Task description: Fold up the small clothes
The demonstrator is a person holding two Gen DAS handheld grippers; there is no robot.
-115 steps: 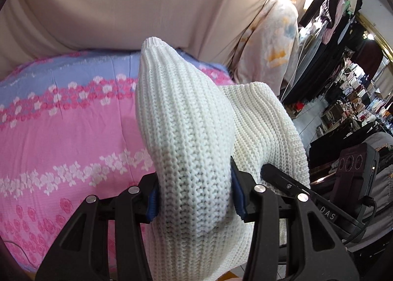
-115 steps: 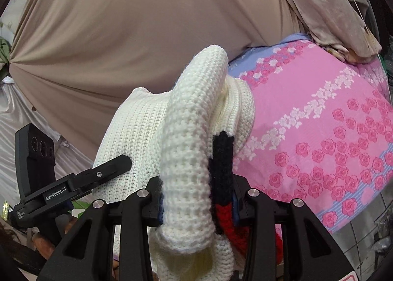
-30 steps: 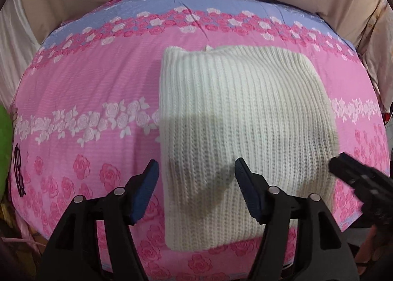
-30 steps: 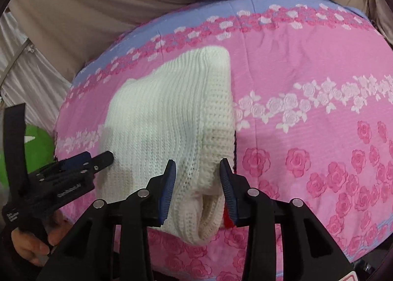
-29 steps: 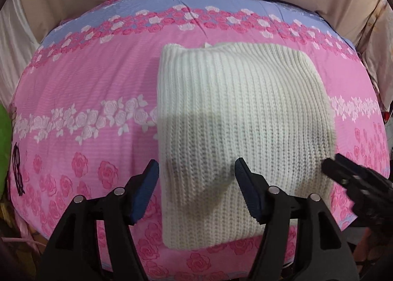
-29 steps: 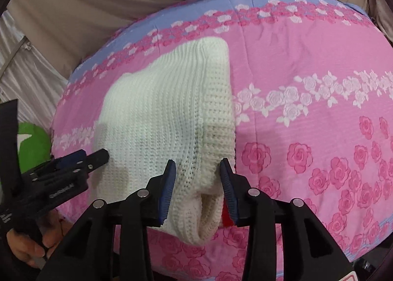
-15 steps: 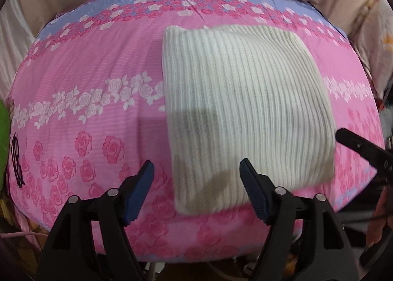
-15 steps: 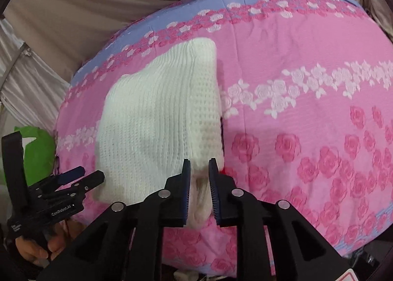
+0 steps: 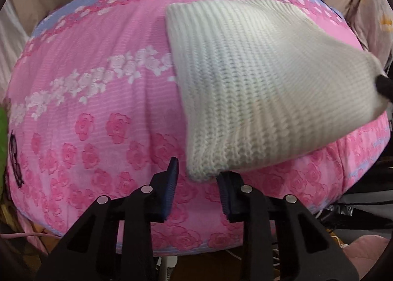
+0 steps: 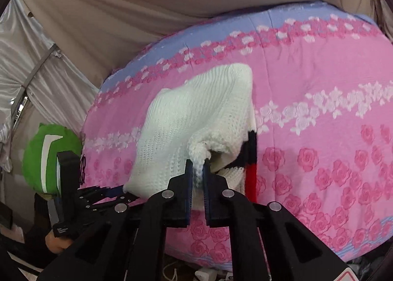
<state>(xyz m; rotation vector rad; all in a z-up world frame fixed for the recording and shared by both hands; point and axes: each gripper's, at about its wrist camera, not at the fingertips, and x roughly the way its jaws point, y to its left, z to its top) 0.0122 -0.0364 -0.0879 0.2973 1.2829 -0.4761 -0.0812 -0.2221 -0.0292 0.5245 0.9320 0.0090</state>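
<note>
A folded white knit sweater (image 9: 258, 79) lies on the pink rose-print bed (image 9: 86, 114). My left gripper (image 9: 198, 177) has its jaws narrowed around the sweater's near left corner, with a sliver of bed showing beside the left pad. My right gripper (image 10: 197, 168) is shut on a bunched white edge of the sweater (image 10: 196, 114) and holds that side up off the bed. A black and red striped part (image 10: 250, 158) shows underneath. In the right wrist view the left gripper (image 10: 118, 195) sits at the sweater's other near corner.
A beige curtain (image 10: 147, 10) hangs behind the bed (image 10: 331, 121). A green cushion (image 10: 46, 153) and silvery fabric (image 10: 22, 79) lie to the left. A hand (image 10: 55, 241) holds the left gripper. Cables (image 9: 368, 204) run below the bed's near edge.
The sweater was laid folded on the bed and both grippers let go. Now the right gripper has shut on its edge and lifted it. The left jaws have narrowed around the near corner.
</note>
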